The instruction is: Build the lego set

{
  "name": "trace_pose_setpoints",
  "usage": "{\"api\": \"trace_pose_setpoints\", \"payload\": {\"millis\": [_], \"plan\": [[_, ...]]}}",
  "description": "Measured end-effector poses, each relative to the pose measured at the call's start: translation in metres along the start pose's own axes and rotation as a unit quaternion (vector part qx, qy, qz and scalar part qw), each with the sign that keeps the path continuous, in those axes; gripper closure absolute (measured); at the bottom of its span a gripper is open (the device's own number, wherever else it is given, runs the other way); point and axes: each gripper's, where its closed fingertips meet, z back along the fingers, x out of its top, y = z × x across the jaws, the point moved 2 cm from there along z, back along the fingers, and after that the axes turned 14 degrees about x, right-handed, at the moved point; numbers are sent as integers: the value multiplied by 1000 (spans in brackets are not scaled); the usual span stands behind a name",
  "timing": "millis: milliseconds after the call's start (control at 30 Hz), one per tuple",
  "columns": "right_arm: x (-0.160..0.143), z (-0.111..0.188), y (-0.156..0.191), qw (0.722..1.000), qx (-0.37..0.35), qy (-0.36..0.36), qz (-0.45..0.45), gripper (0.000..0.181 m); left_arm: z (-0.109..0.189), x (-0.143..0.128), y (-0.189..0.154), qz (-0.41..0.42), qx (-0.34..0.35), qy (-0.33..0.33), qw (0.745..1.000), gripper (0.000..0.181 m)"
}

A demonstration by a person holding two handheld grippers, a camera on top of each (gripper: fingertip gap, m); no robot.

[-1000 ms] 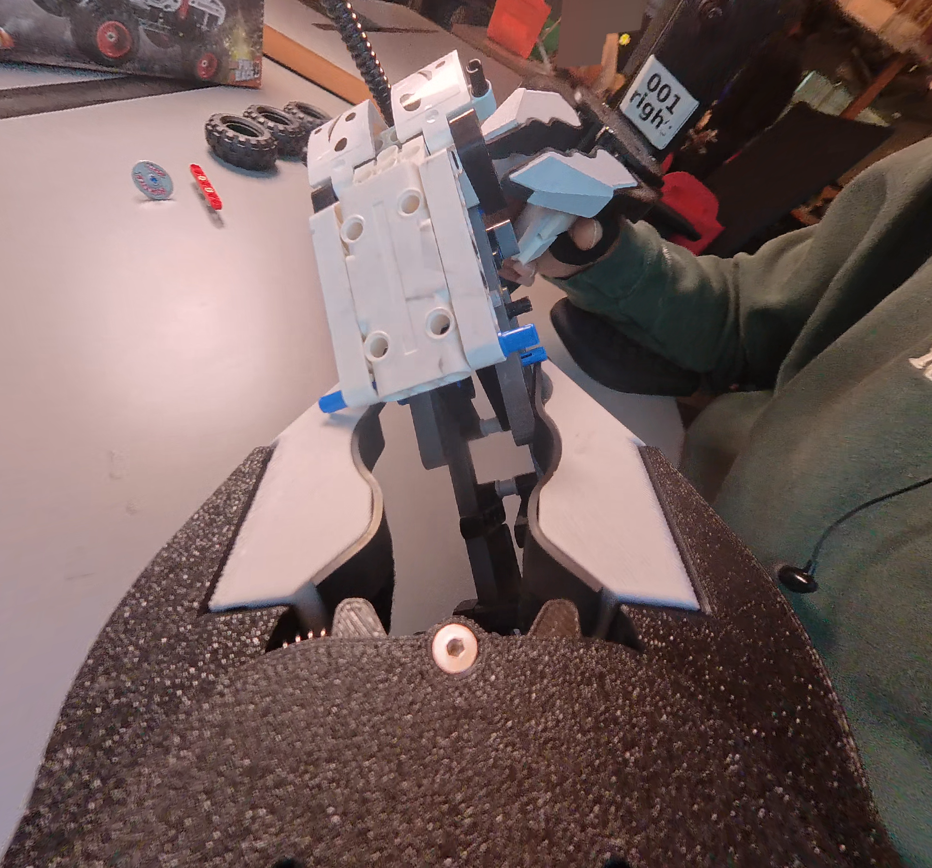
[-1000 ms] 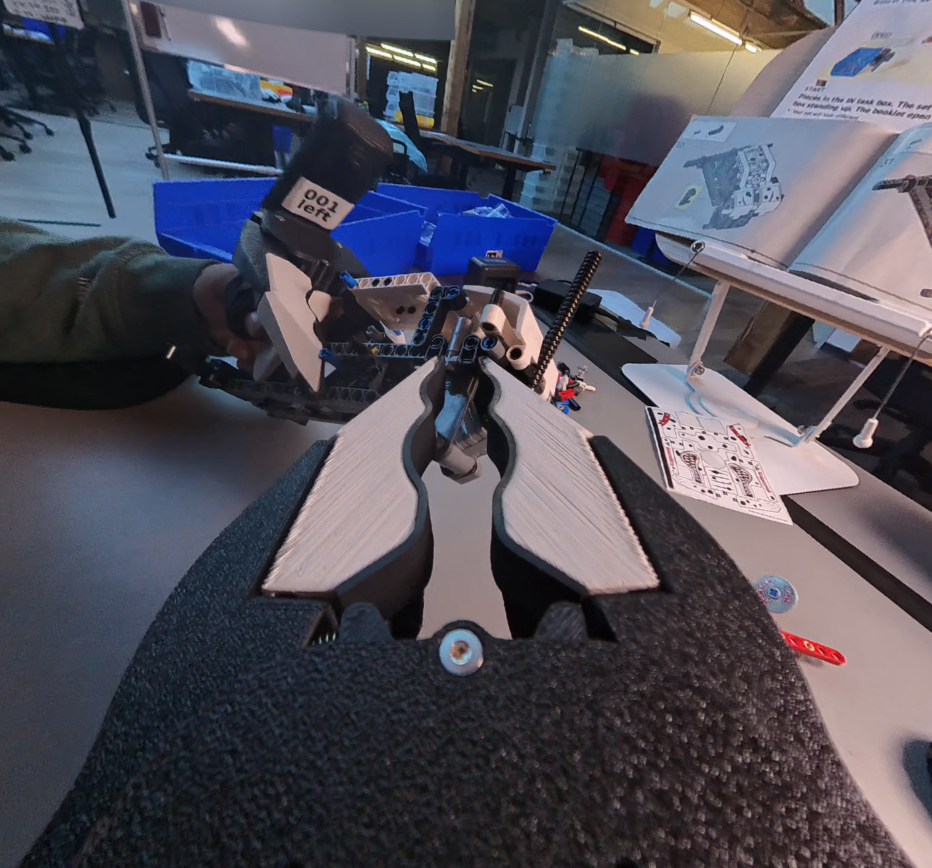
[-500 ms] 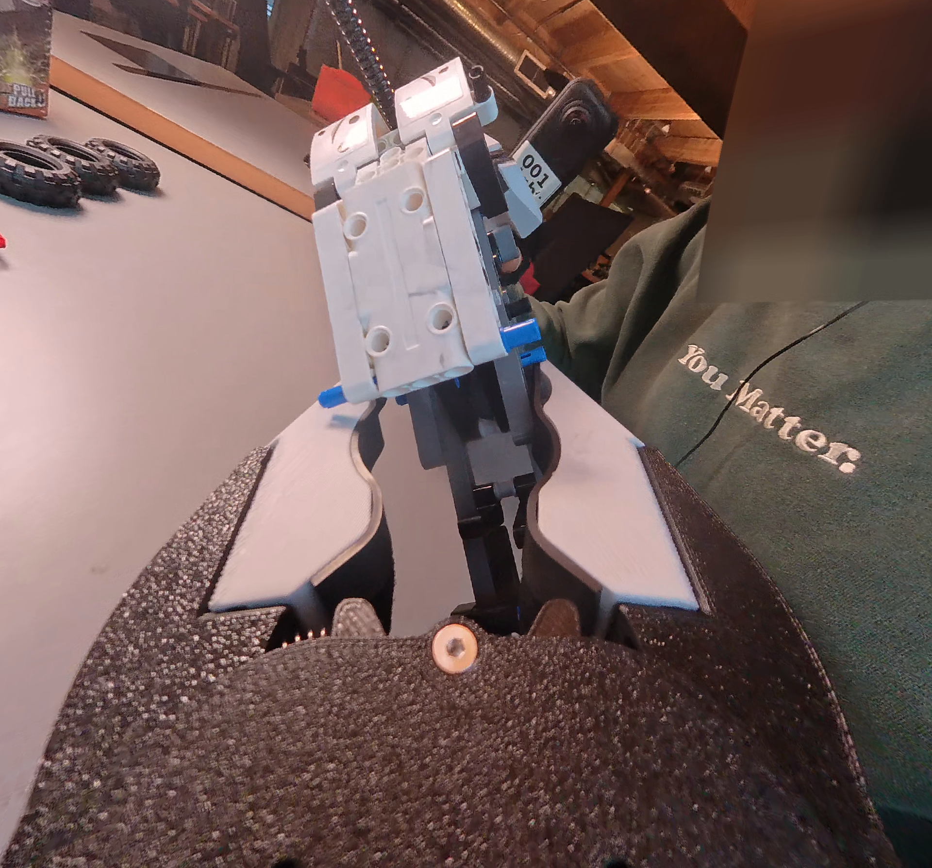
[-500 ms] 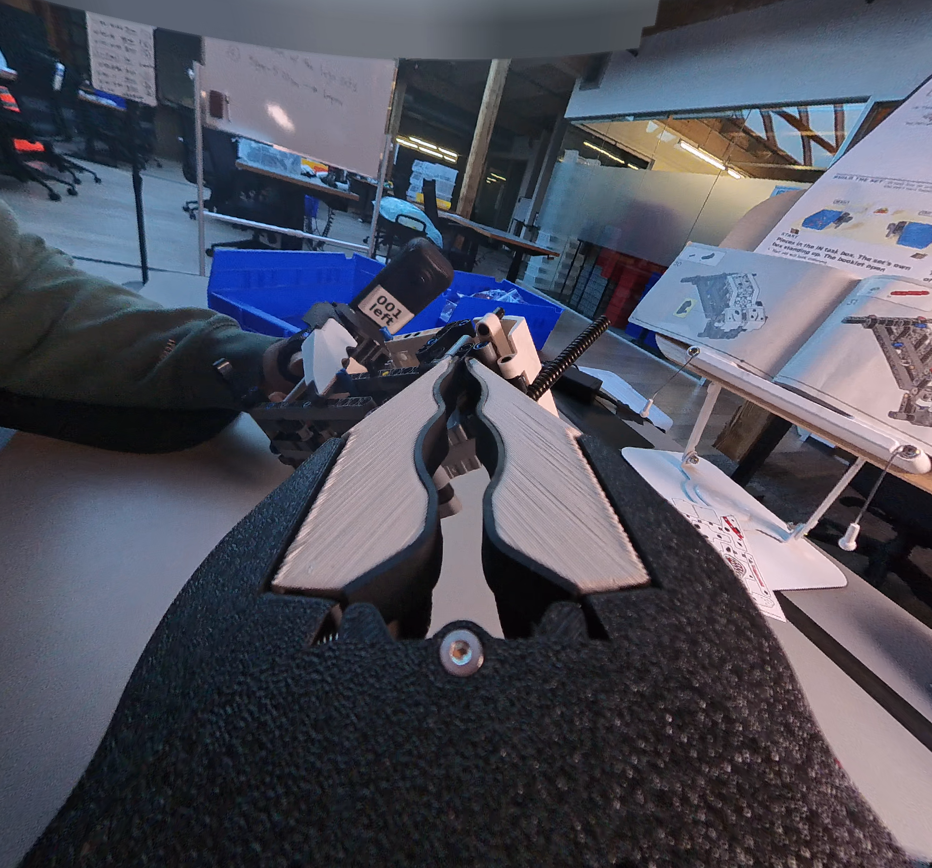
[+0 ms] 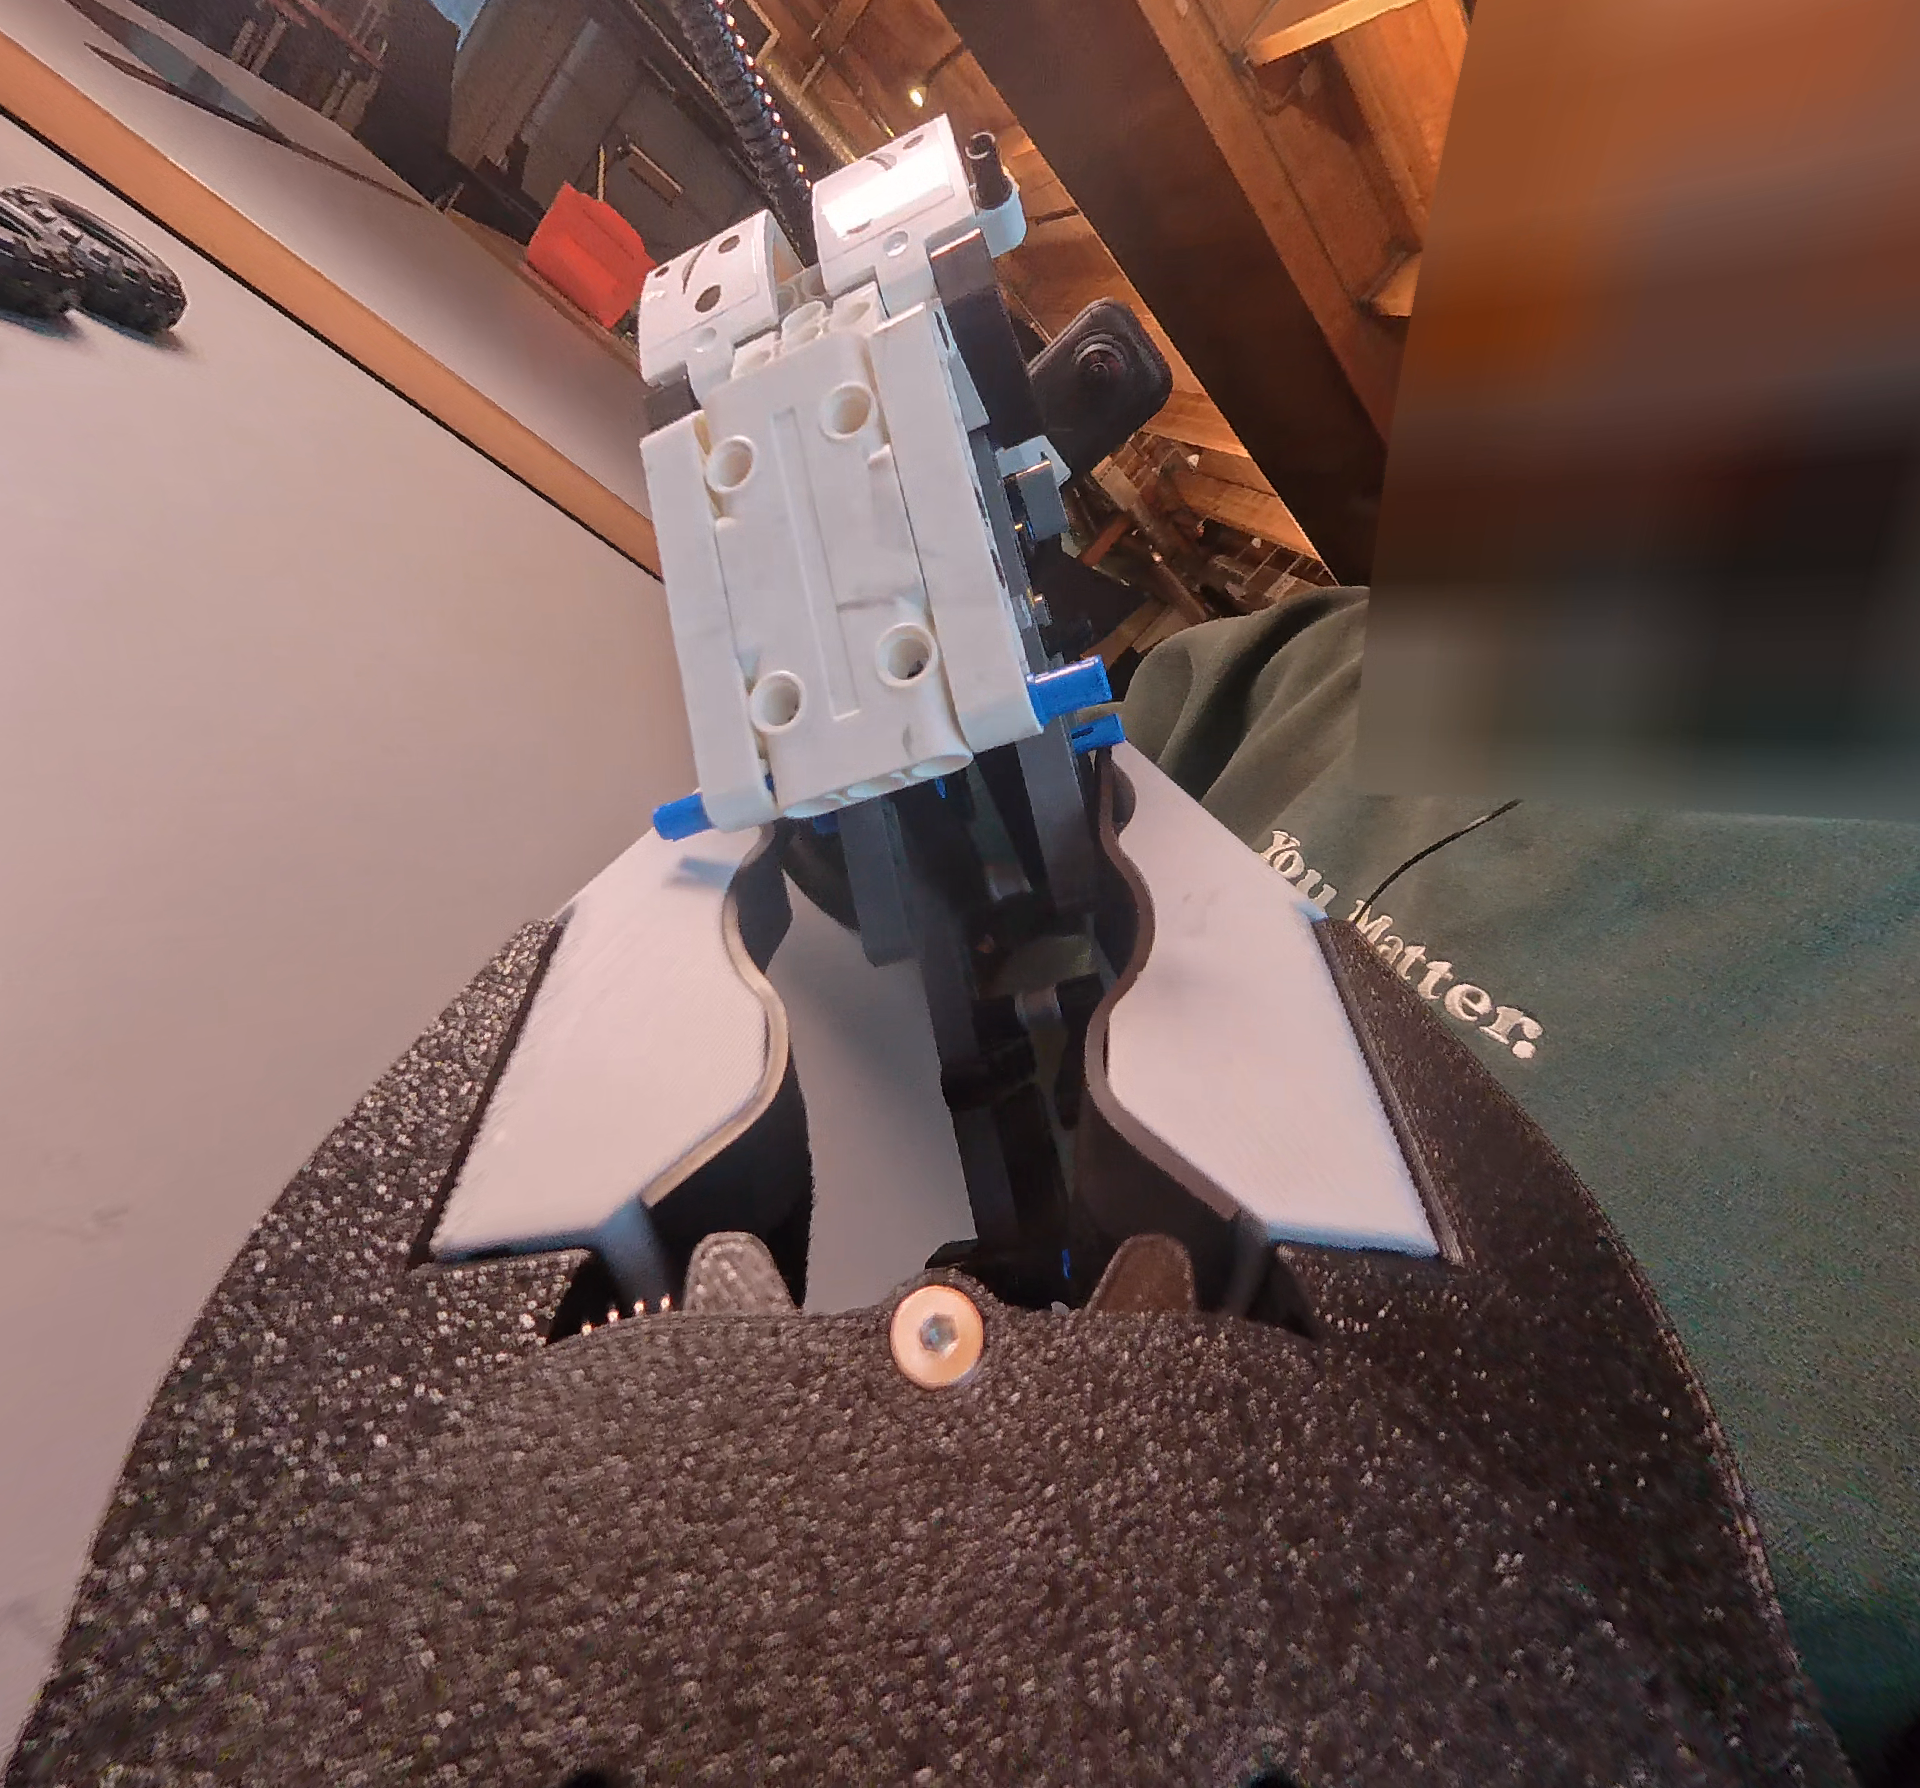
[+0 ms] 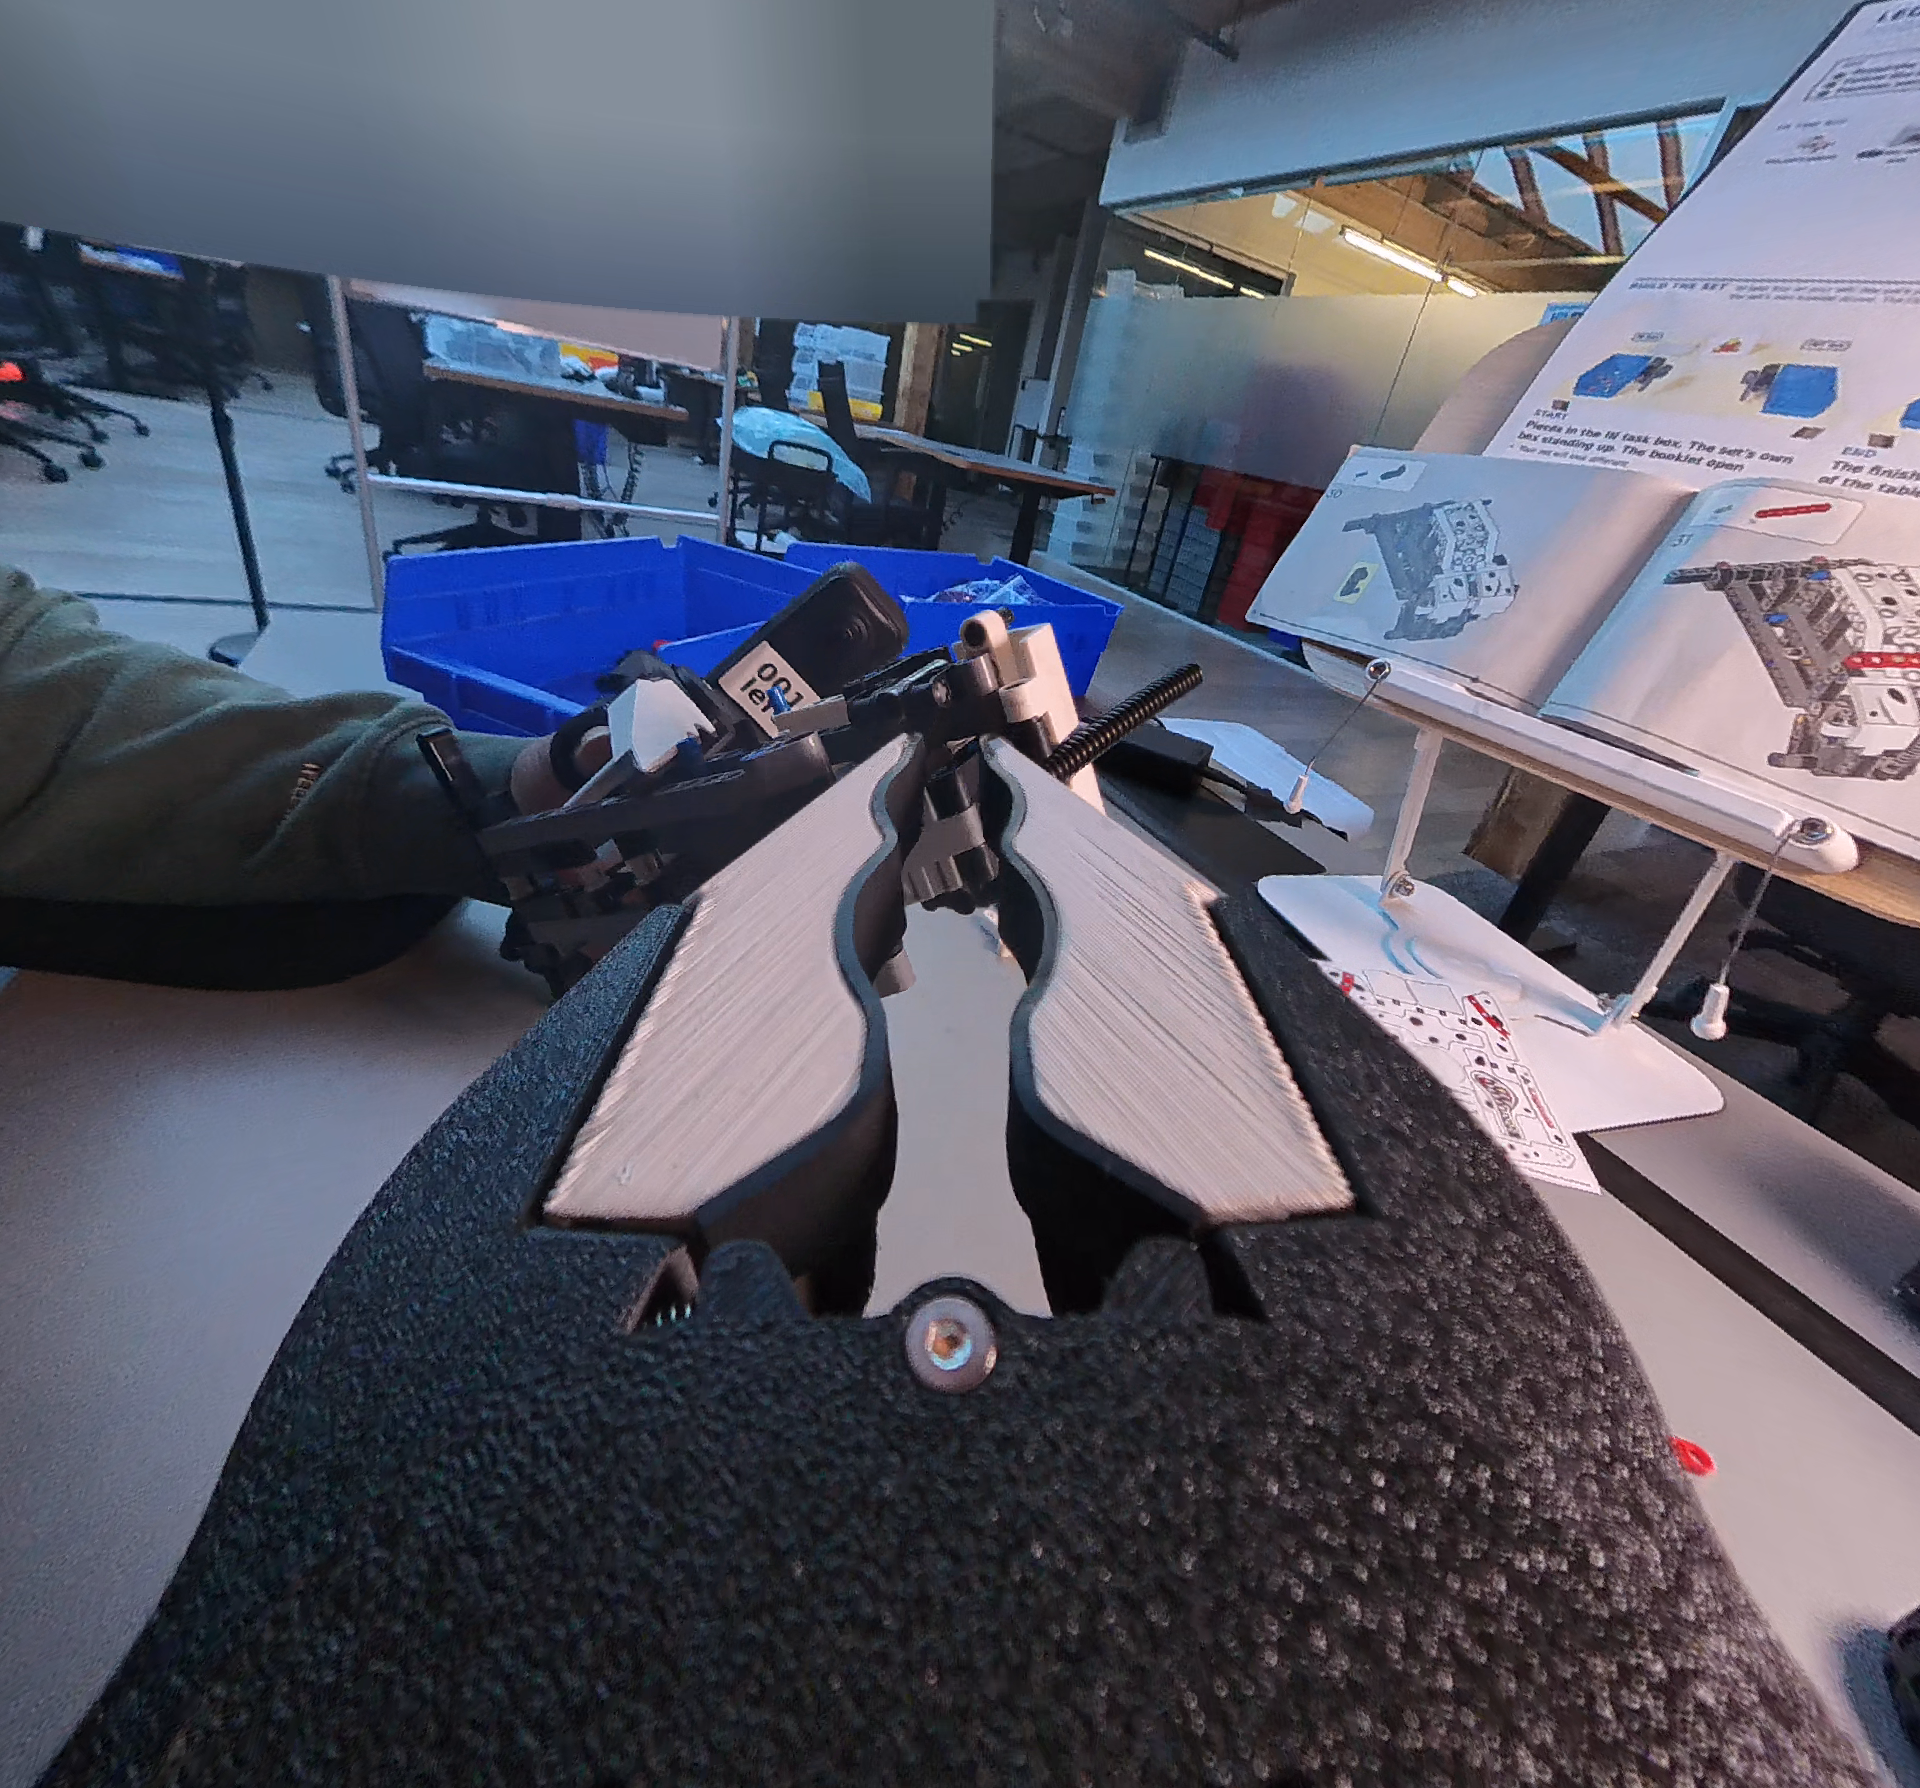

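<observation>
Bench (image 5: 260,699): grey; being shown bare in the left wrist view, with black tyres (image 5: 83,273) at the far left edge.
Only in the right wrist view: blue bins (image 6: 582,616), an open instruction booklet (image 6: 1621,595) on a white stand (image 6: 1496,1063), and a sticker sheet (image 6: 1475,1063) are being shown.
Only in the left wrist view: a green sweatshirt (image 5: 1662,1115) is being shown at right.
Lego model (image 5: 831,575): being held above the bench between both claws; its long axis is being pointed away from the left camera and upward, white panels foremost.
Left claw (image 5: 925,824): being kept clamped on the model's dark frame.
Right claw (image 6: 951,772): being kept closed on the model's grey end (image 6: 945,855).
</observation>
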Motion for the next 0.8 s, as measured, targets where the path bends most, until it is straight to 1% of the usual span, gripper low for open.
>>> {"api": "trace_pose_setpoints", "payload": {"millis": [133, 233, 333, 400, 467, 533, 600, 667, 800], "plan": [[-3, -1, -1, 1000, -3, 10, -5, 170, -1, 1, 2, 5, 5, 0, 1000, 124], [-7, -1, -4, 1000, -8, 17, -12, 169, -3, 0, 8, -3, 37, 6, 999, 124], [-14, -1, -9, 999, -19, 31, -19, 169, -8, -5, 22, -42, 115, 29, 992, 124], [-21, -2, -12, 998, -25, 48, -23, 169, -10, -7, 36, -70, 183, 40, 980, 124], [-32, -4, -15, 997, -33, 71, -29, 169, -11, -9, 51, -108, 258, 55, 959, 124], [-47, -6, -18, 993, -42, 100, -40, 169, -9, -13, 67, -160, 338, 75, 924, 124], [-65, -8, -21, 988, -49, 138, -57, 169, -6, -14, 78, -211, 399, 92, 888, 125], [-82, -10, -21, 982, -49, 165, -78, 168, -4, -15, 85, -248, 443, 103, 856, 125], [-102, -17, -20, 975, -59, 191, -96, 167, -4, -23, 94, -305, 492, 137, 804, 125]]}}
